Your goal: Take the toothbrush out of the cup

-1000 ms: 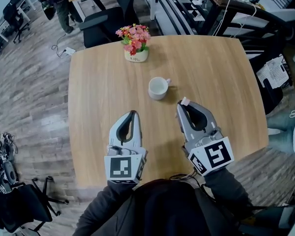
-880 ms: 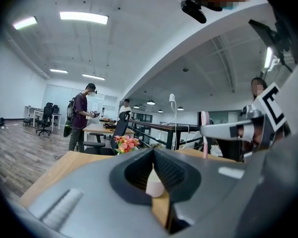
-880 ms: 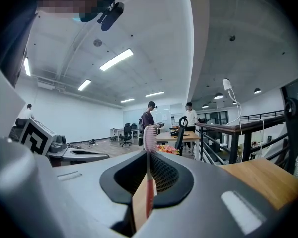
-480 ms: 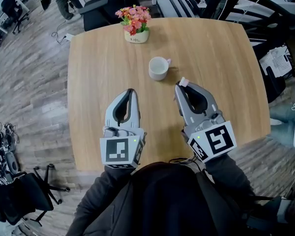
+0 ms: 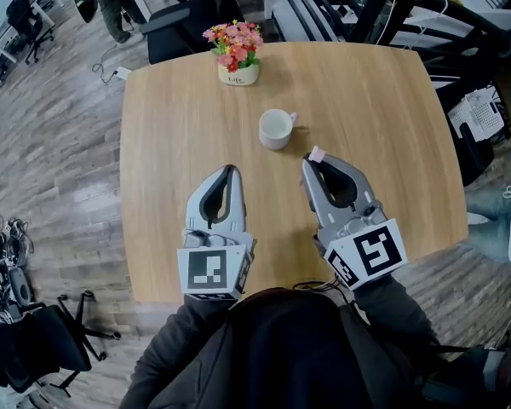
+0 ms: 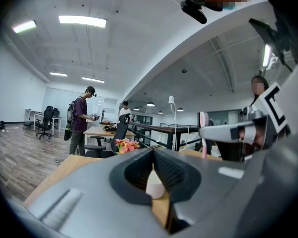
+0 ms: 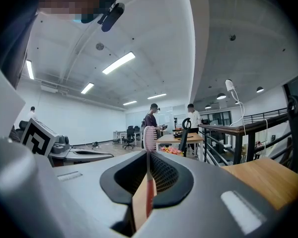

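A white cup point(image 5: 275, 129) stands empty near the middle of the wooden table point(image 5: 383, 118). My right gripper point(image 5: 310, 162) hovers just right of and nearer than the cup, shut on a toothbrush point(image 5: 316, 154) whose pink head sticks up past the jaw tips. In the right gripper view the toothbrush point(image 7: 149, 138) stands upright between the closed jaws of the right gripper point(image 7: 148, 155). My left gripper point(image 5: 229, 171) is shut with nothing in it, nearer than the cup and to its left. In the left gripper view the cup point(image 6: 155, 186) shows through the jaws' hollow and the toothbrush point(image 6: 203, 133) at right.
A white pot of pink and red flowers point(image 5: 236, 56) stands at the table's far edge. Office chairs point(image 5: 175, 20) and desks lie beyond the table. People stand far off in the room point(image 6: 82, 118). The table's near edge point(image 5: 153, 292) is just in front of me.
The head view has shifted a little. Both grippers and the cup keep the same places relative to one another, and the toothbrush stays in the right gripper.
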Tool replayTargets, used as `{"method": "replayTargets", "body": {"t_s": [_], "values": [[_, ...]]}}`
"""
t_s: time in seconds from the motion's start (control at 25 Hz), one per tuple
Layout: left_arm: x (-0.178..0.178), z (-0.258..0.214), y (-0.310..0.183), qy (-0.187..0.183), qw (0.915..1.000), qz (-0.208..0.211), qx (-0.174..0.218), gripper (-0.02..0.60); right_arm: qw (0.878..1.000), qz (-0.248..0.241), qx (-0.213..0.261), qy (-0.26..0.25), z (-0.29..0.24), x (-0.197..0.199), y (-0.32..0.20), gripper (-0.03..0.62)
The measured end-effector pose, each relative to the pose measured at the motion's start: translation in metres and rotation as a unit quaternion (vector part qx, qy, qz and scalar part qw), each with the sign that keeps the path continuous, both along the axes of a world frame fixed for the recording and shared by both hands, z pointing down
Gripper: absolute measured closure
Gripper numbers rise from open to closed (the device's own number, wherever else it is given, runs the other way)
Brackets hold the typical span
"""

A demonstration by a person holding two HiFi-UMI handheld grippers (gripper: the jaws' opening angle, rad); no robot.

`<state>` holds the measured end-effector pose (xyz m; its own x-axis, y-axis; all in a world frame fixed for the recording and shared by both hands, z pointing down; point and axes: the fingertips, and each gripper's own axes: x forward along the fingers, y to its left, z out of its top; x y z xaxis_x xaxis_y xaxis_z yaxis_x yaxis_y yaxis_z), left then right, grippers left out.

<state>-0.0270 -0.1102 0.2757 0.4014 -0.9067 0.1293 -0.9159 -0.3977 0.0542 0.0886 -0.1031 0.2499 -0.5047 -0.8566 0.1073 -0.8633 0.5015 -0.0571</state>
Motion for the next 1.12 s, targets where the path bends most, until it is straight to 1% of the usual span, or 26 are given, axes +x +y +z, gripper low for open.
{"method": "replayTargets", "body": {"t_s": [0.16, 1.12], "values": [[-0.0001, -0.0015, -0.0002, 0.000, 1.0000, -0.001, 0.005, 0.574, 1.000, 0.000, 0.001, -0.002, -0.0014, 0.0002, -0.0001, 0.574], [0.0032, 0.0032, 0.0001, -0.002, 1.0000, 0.003, -0.003, 0.574, 1.000, -0.001, -0.003, -0.010, 0.0006, 0.0019, -0.0010, 0.574]]}}
